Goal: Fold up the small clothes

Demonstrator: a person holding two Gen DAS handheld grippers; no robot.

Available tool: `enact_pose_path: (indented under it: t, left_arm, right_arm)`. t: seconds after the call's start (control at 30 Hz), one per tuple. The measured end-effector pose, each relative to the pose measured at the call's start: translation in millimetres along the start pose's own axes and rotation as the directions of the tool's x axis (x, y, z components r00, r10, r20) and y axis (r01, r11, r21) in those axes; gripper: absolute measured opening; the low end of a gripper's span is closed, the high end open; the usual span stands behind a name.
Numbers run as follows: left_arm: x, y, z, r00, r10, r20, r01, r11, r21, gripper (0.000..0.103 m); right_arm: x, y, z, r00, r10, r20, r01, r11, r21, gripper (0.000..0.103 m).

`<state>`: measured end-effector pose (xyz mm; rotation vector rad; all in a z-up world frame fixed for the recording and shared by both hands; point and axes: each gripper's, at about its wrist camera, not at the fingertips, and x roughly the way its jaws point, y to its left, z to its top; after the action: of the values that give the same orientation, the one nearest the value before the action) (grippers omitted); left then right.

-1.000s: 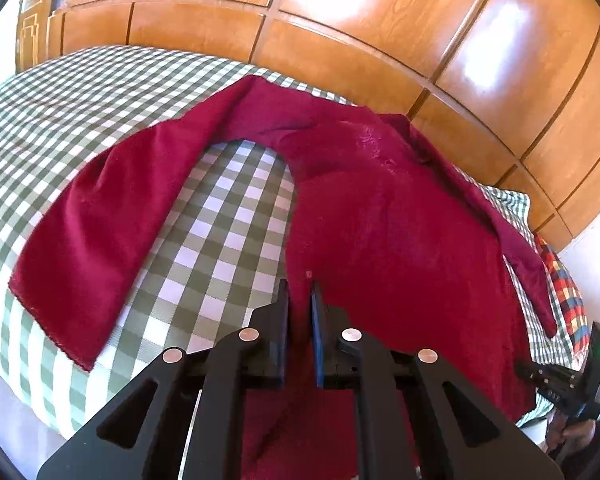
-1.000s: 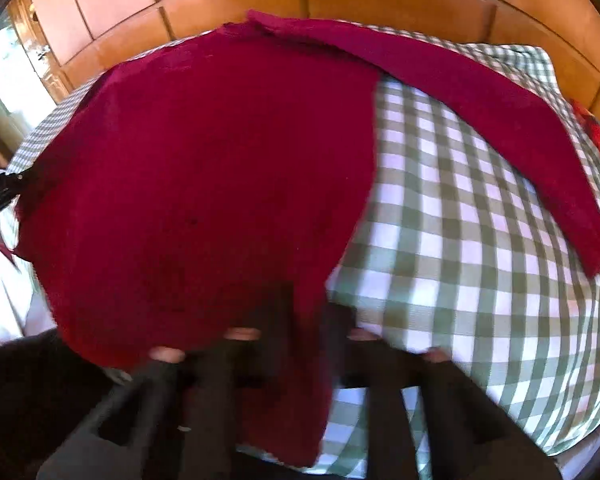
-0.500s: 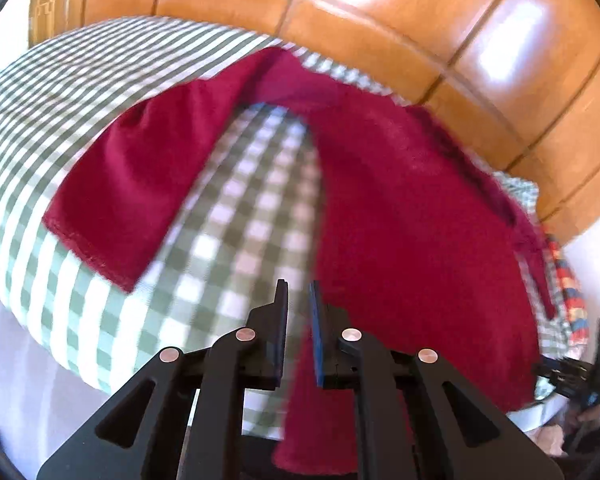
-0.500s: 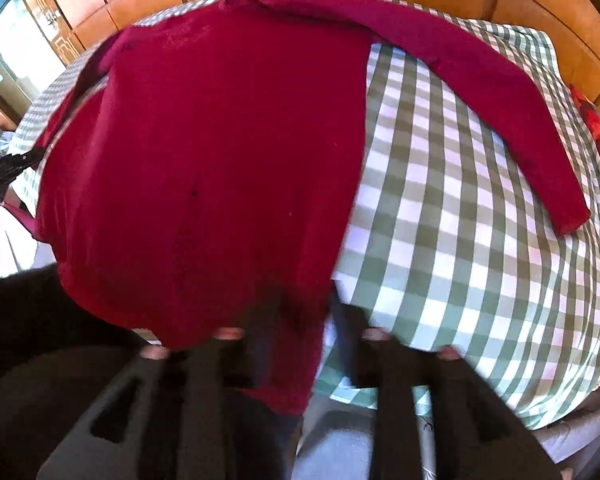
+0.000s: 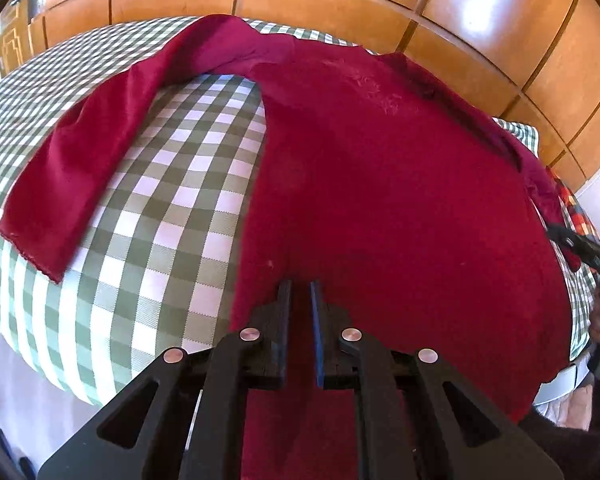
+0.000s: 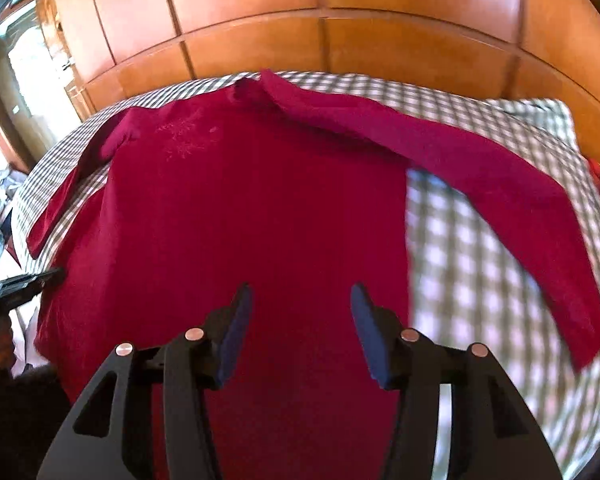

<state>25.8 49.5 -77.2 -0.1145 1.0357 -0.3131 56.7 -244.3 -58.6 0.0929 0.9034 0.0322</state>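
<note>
Red long-sleeved top [image 5: 380,184] lies spread front-up on our green-and-white checked bedcover [image 5: 172,216], its hem hanging over the near edge of the bed and its sleeves reaching out to either side. In our left wrist view, one sleeve [image 5: 80,160] runs down and to the left across the checks, its cuff near the bed's edge. Our left gripper [image 5: 300,300] has its two fingers drawn close together with a narrow strip of the red fabric between them at the hem, so we read it as clamped on the top. Our right gripper [image 6: 302,312] sits over the lower body of the top with its blue-padded fingers [image 6: 236,328] wide apart, holding nothing. Behind the bed stands a wall of glossy wooden panels [image 6: 340,20]. At the bed's far side we glimpse a multicoloured checked cloth [image 5: 576,208].
</note>
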Motion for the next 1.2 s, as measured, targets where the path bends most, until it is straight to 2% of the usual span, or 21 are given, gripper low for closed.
enact_pose_path:
  t: [0.1, 0.17, 0.3, 0.47, 0.53, 0.57, 0.6, 0.67, 0.7, 0.77, 0.83, 0.9, 1.0, 1.07, 1.13, 1.2]
  left_arm:
    - [-11, 5, 10, 0.999, -0.01, 0.044, 0.01, 1.0, -0.016, 0.008]
    - [-14, 20, 24, 0.998, 0.002, 0.068, 0.002, 0.998, -0.063, 0.008]
    - [-6, 51, 56, 0.993, 0.064, 0.099, -0.049, 0.988, -0.149, 0.008]
    - [7, 60, 90, 0.988, 0.087, 0.131, -0.067, 0.986, -0.15, 0.008]
    - [13, 59, 100, 0.987, 0.086, 0.136, -0.066, 0.986, -0.15, 0.008]
    - [16, 58, 104, 0.987, 0.083, 0.135, -0.062, 0.986, -0.152, 0.008]
    - [20, 58, 107, 0.988, 0.074, 0.134, -0.053, 0.987, -0.152, 0.008]
    - [26, 55, 113, 0.988, 0.064, 0.138, -0.044, 0.989, -0.14, 0.008]
    - [29, 53, 116, 0.988, 0.065, 0.138, -0.047, 0.99, -0.131, 0.008]
    - [35, 51, 121, 0.989, 0.065, 0.135, -0.05, 0.992, -0.116, 0.008]
    - [40, 53, 124, 0.989, 0.077, 0.13, -0.062, 0.991, -0.114, 0.008]
    - [45, 57, 127, 0.989, 0.083, 0.122, -0.068, 0.99, -0.123, 0.008]
    - [44, 65, 128, 0.986, 0.099, 0.132, -0.08, 0.987, -0.138, 0.008]
    - [44, 70, 128, 0.985, 0.117, 0.128, -0.096, 0.982, -0.163, 0.008]
    - [42, 78, 126, 0.985, 0.119, 0.121, -0.092, 0.973, -0.212, 0.008]
    - [35, 85, 122, 0.978, 0.161, 0.132, -0.126, 0.962, -0.241, 0.008]
  right_arm:
    - [21, 8, 15, 1.0, 0.011, -0.016, -0.012, 0.999, -0.03, 0.051]
    - [28, 14, 23, 0.999, 0.026, -0.018, -0.027, 0.998, -0.052, 0.051]
    - [44, 27, 38, 0.999, 0.037, -0.023, -0.039, 0.994, -0.107, 0.051]
    - [83, 28, 74, 0.998, 0.039, -0.043, -0.044, 0.988, -0.147, 0.051]
    - [101, 21, 93, 0.999, 0.017, -0.045, -0.024, 0.987, -0.157, 0.049]
    - [107, 16, 103, 0.999, -0.006, -0.037, -0.001, 0.987, -0.162, 0.049]
    - [117, 6, 120, 0.997, -0.071, -0.004, 0.069, 0.984, -0.165, 0.048]
    - [133, -16, 146, 0.982, -0.187, 0.024, 0.189, 0.974, -0.124, 0.046]
    - [140, -30, 158, 0.972, -0.234, 0.034, 0.236, 0.968, -0.086, 0.041]
    - [152, -59, 181, 0.928, -0.368, 0.061, 0.37, 0.929, -0.018, 0.04]
    - [160, -87, 194, 0.884, -0.465, 0.043, 0.462, 0.885, 0.059, 0.053]
    - [158, -106, 199, 0.893, -0.45, 0.02, 0.443, 0.886, 0.136, 0.056]
    - [132, -98, 194, 0.887, -0.451, 0.095, 0.435, 0.887, 0.154, 0.058]
    - [115, -76, 183, 0.918, -0.372, 0.136, 0.356, 0.926, 0.127, 0.058]
    - [104, -42, 166, 0.945, -0.286, 0.159, 0.28, 0.958, 0.057, 0.063]
    - [100, -13, 148, 0.963, -0.212, 0.164, 0.215, 0.977, 0.0, 0.065]
